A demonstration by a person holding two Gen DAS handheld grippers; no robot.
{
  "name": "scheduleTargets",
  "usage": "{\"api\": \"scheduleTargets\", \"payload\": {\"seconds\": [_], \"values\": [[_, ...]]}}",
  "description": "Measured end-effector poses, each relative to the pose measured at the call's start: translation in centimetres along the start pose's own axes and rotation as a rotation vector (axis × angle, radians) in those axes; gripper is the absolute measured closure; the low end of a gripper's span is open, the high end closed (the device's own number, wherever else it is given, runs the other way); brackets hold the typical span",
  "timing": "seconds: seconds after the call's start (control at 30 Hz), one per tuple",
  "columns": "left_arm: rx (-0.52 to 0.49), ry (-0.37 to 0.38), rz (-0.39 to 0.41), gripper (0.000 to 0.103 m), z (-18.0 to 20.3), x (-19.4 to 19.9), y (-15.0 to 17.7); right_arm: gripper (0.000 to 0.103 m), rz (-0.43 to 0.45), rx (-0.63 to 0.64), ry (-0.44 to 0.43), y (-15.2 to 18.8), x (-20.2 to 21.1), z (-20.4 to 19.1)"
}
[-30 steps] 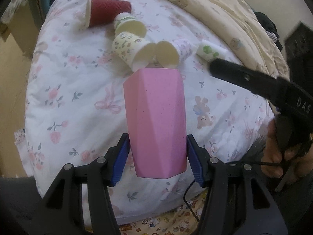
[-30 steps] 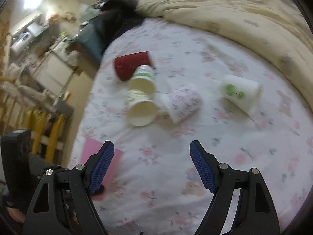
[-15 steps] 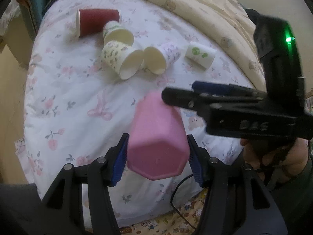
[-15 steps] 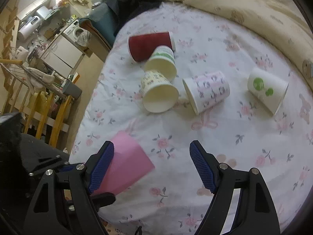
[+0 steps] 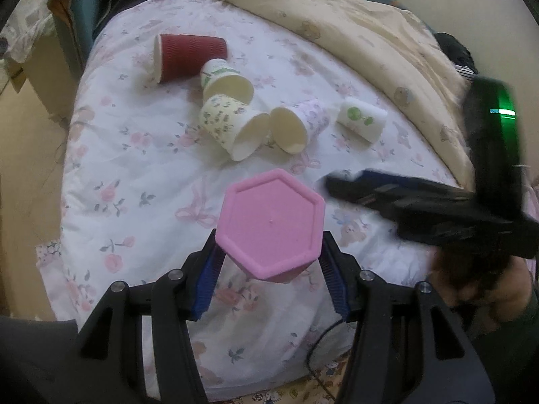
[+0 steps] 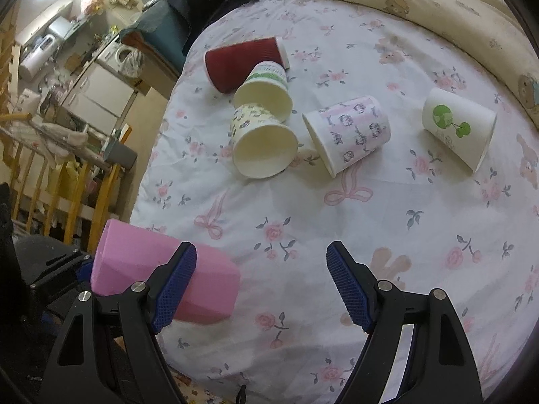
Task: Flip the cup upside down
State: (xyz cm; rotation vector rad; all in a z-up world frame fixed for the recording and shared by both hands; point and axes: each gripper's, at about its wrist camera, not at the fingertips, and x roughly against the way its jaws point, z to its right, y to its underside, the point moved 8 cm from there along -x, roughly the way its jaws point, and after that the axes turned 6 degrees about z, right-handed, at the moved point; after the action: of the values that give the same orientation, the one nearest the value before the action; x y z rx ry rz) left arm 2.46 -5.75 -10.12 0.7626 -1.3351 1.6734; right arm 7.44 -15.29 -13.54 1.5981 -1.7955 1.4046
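Observation:
My left gripper [image 5: 269,269] is shut on a pink faceted cup [image 5: 271,227], held above the bed's near edge. The cup's closed hexagonal base faces the left wrist camera. In the right wrist view the same pink cup [image 6: 134,266] lies on its side at the lower left, held between blue pads [image 6: 84,269]. My right gripper [image 6: 261,286] is open and empty over the floral sheet, to the right of the cup. It also shows in the left wrist view [image 5: 421,208] as a dark blurred body at the right.
Several paper cups lie on their sides on the floral sheet [image 6: 370,219]: a red one [image 6: 242,62], a green-banded one [image 6: 266,91], a yellow-patterned one [image 6: 262,144], a purple-patterned one [image 6: 350,134], a white one with a green print [image 6: 458,128]. A beige quilt [image 5: 353,33] lies behind.
The left gripper has rotated the pink cup from showing its side to showing its base to the camera. The right gripper has moved nearer, over the sheet beside the cup.

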Motion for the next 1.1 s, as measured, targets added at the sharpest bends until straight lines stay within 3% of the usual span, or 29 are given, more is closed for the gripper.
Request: {"api": "scheduleTargets", "payload": {"seconds": [0.17,0.3,0.43,0.63,0.8,1.1], "values": [[0.032,-0.075,-0.006,0.051,-0.9,-1.1,-1.7,0.020,0.217,-0.098,0.076,-2.1,6.0,2.4],[0.058,-0.131,-0.027,0.051,-0.4,-2.9,-3.0,0.011,0.322,-0.222,0.131,-2.3,9.4,5.5],[0.073,-0.167,-0.041,0.051,0.7,-5.1,-3.6,0.009,0.331,-0.266,0.221,-1.7,10.6,8.3],[0.109,-0.236,-0.044,0.051,2.1,-8.9,-3.7,0.009,0.346,-0.361,0.181,-1.6,11.8,10.0],[0.076,-0.311,-0.018,0.051,2.8,-10.6,-3.6,0.009,0.379,-0.385,0.144,-2.0,12.9,10.1],[0.043,-0.334,-0.009,0.050,3.2,-11.0,-4.1,0.009,0.359,-0.429,0.105,-1.9,12.7,10.6]]}}
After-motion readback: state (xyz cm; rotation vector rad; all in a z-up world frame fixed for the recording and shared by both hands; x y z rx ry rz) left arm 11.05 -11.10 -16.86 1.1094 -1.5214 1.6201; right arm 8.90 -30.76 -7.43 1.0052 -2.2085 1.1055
